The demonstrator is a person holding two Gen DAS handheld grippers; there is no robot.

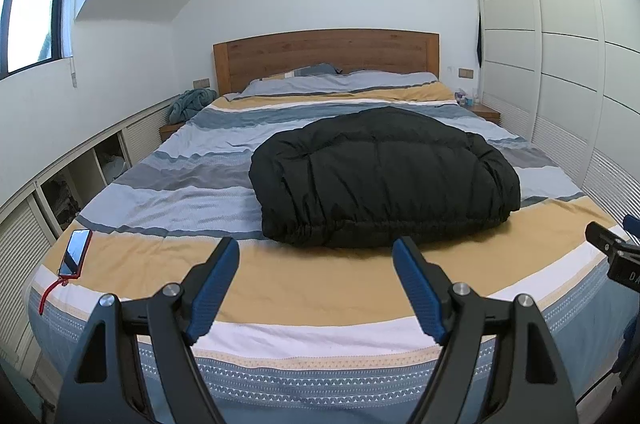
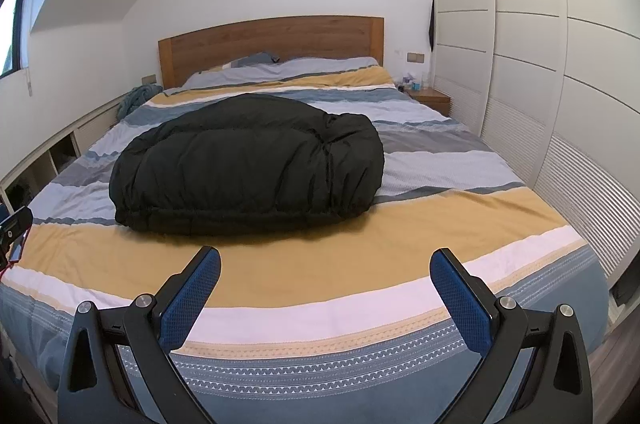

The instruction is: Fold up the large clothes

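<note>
A black puffy jacket [image 1: 384,175] lies folded into a thick bundle on the striped bed [image 1: 168,264], its elastic hem toward me. It also shows in the right wrist view [image 2: 248,163]. My left gripper [image 1: 316,248] is open and empty, held above the foot of the bed, short of the jacket's hem. My right gripper [image 2: 326,258] is open and empty, also over the foot of the bed [image 2: 360,264], short of the jacket. Part of the right gripper shows at the right edge of the left wrist view [image 1: 612,248].
A phone in a red case [image 1: 76,252] lies on the bed's front left corner. A wooden headboard [image 1: 324,55] and pillows are at the far end. White wardrobe doors [image 1: 560,63] line the right side. Low shelves [image 1: 80,175] line the left wall.
</note>
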